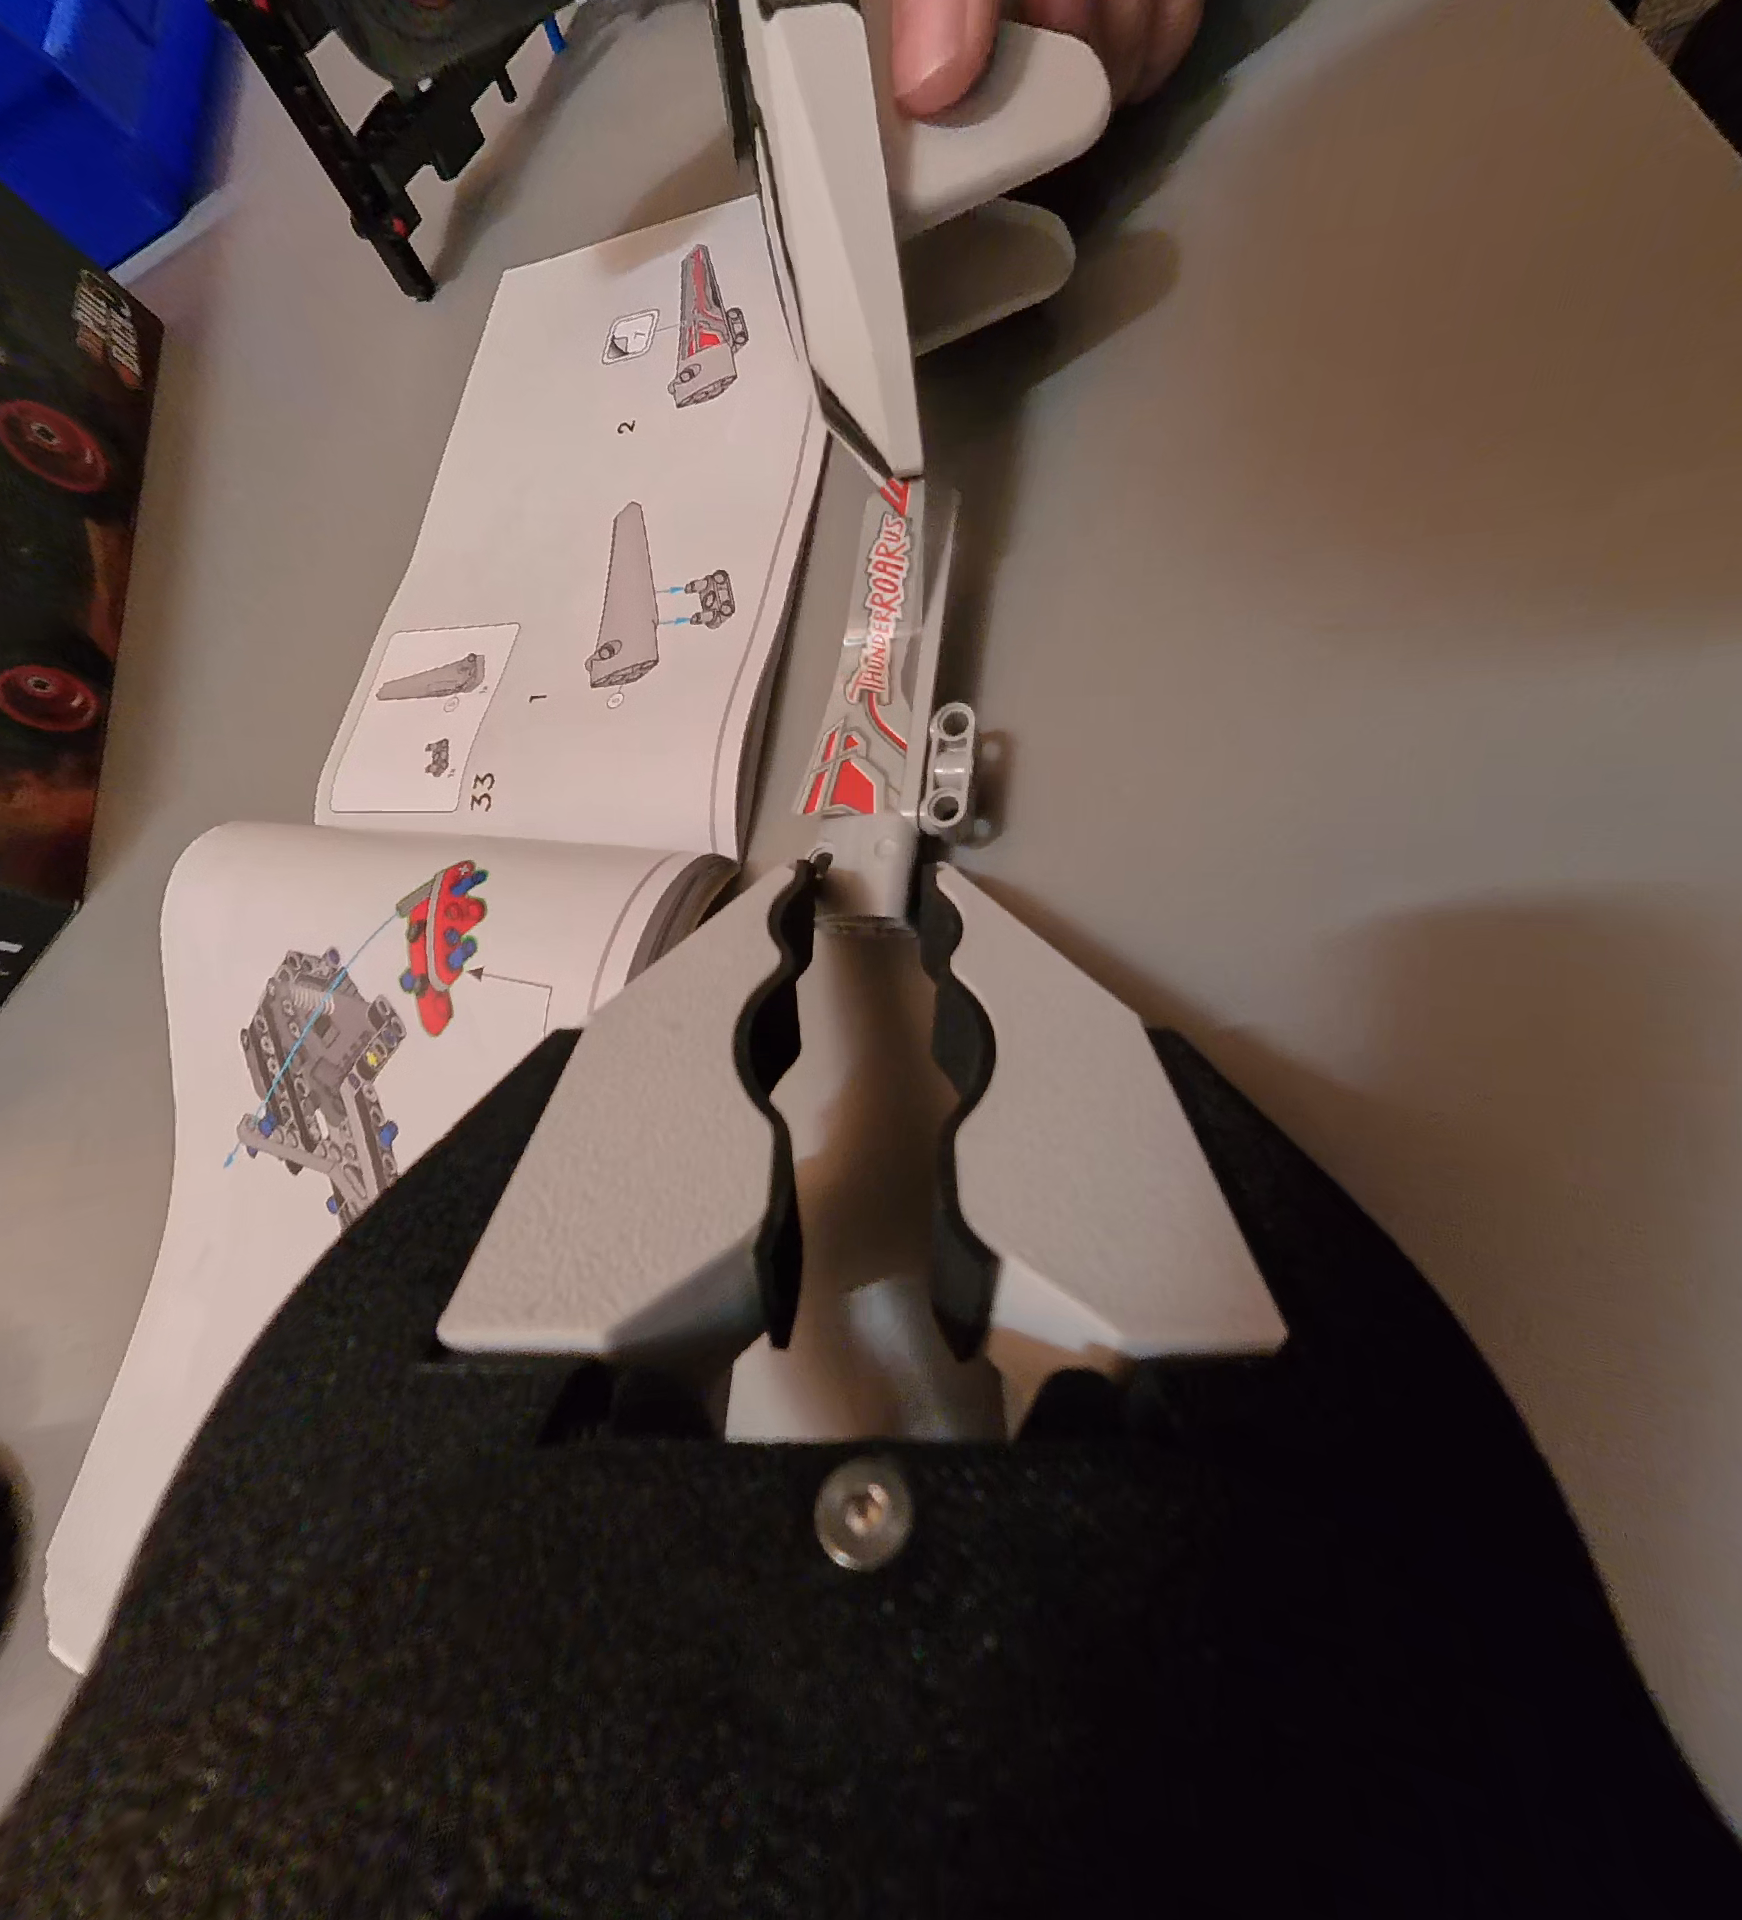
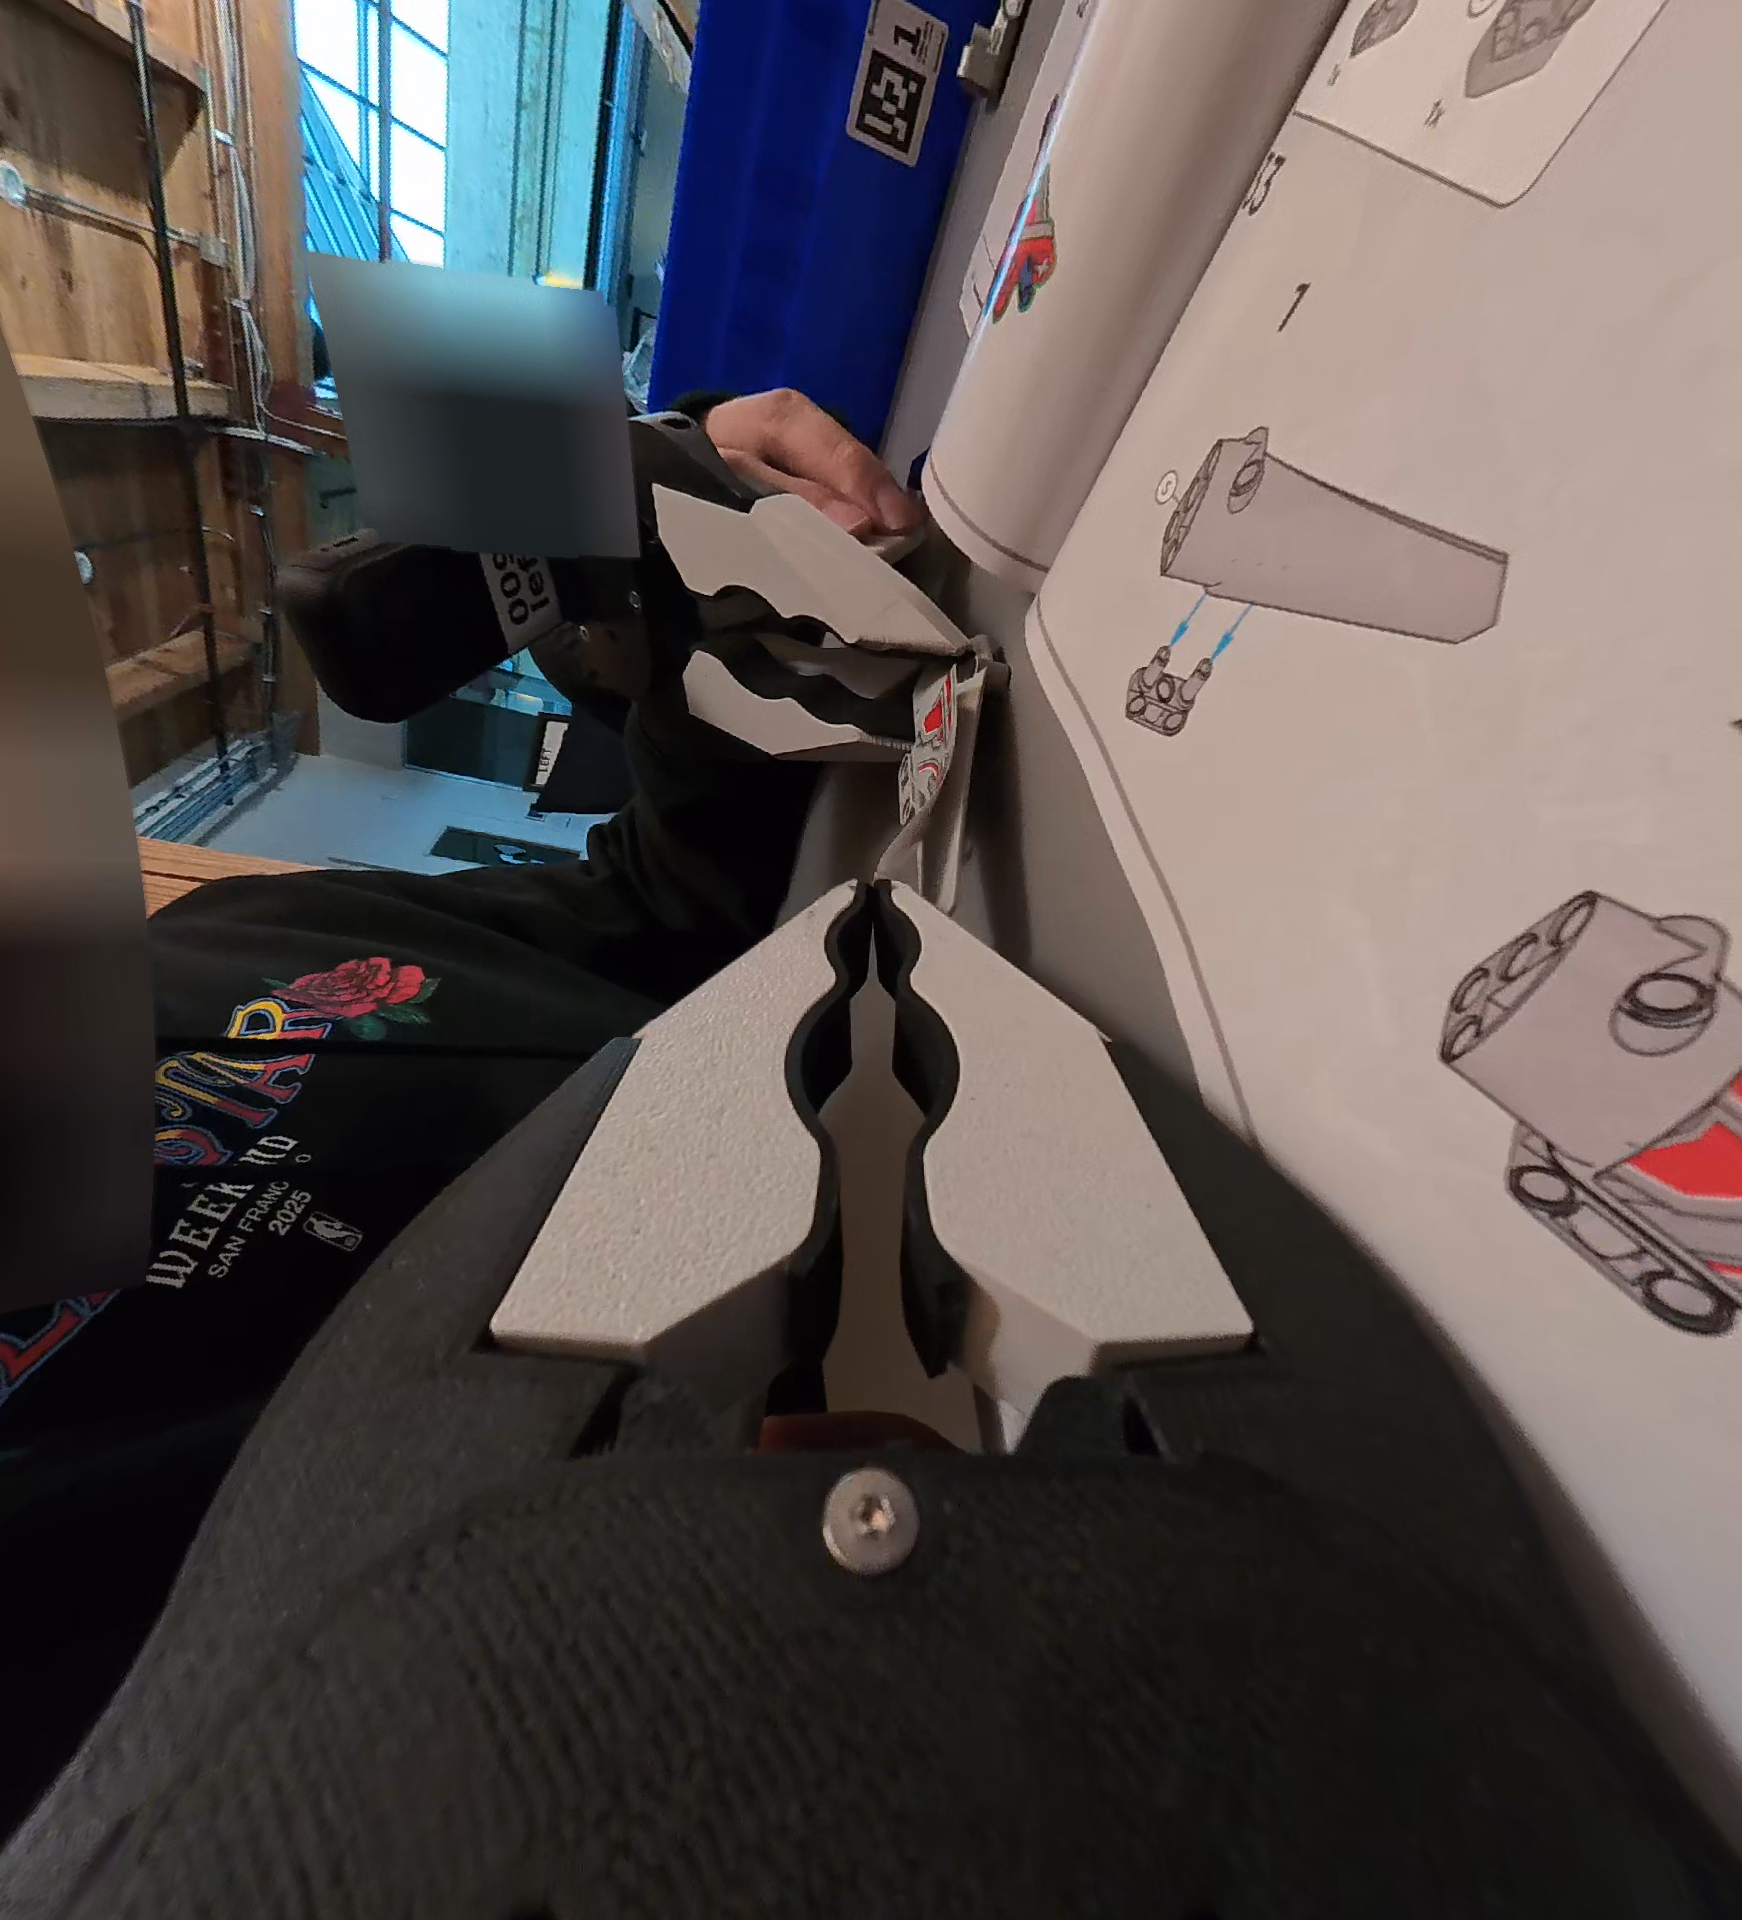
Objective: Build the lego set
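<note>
A long grey lego panel lies on the grey table beside the open instruction booklet. A red, white and grey sticker runs along its top. A small grey connector is plugged into its right side. My left gripper is shut on the panel's near end. My right gripper comes down from the top and pinches the sticker's far end. In the right wrist view my right gripper is shut at the tips on the sticker strip, with the left gripper beyond it.
A black lego box stands at the left, with a blue bin and a black lego frame behind it. A person's hand holds the right gripper. The booklet page fills the right of the right wrist view. Left tips to right tips: about 7 cm.
</note>
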Action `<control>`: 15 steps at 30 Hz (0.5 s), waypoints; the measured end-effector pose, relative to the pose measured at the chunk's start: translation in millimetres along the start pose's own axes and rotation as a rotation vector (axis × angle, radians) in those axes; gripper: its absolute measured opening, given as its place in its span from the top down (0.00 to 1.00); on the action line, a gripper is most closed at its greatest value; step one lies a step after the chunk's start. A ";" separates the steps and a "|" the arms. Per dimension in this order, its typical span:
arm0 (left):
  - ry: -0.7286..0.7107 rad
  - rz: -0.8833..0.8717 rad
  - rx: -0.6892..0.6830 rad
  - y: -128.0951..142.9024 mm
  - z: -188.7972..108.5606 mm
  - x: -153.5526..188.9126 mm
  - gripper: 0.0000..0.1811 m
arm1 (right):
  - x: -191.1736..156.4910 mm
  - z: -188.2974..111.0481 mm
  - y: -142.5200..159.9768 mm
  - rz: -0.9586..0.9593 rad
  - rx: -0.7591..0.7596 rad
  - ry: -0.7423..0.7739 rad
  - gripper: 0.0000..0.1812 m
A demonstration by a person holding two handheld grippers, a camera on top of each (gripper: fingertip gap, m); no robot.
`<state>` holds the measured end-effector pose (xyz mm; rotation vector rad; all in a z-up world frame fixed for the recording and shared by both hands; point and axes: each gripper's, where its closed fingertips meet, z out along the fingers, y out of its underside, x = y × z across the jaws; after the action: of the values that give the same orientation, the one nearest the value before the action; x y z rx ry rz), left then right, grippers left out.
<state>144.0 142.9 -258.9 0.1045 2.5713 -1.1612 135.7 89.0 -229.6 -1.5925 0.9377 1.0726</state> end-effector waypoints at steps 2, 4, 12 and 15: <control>-0.001 0.002 0.000 -0.1 0.3 0.0 0.91 | -0.3 -0.3 -0.4 0.002 0.002 -0.004 1.00; -0.004 0.010 0.000 -0.4 0.6 0.1 0.91 | -0.1 -0.9 -1.9 0.005 0.011 -0.002 1.00; -0.023 0.043 -0.007 -1.4 2.1 -0.1 0.91 | -0.5 -2.1 -2.8 0.014 0.017 -0.010 1.00; -0.033 0.071 -0.017 -1.4 2.4 -0.1 0.91 | -0.6 -2.0 -2.6 0.012 0.017 -0.008 1.00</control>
<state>144.5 140.2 -259.4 0.1696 2.5270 -1.1065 138.4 87.8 -228.0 -1.5693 0.9491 1.0758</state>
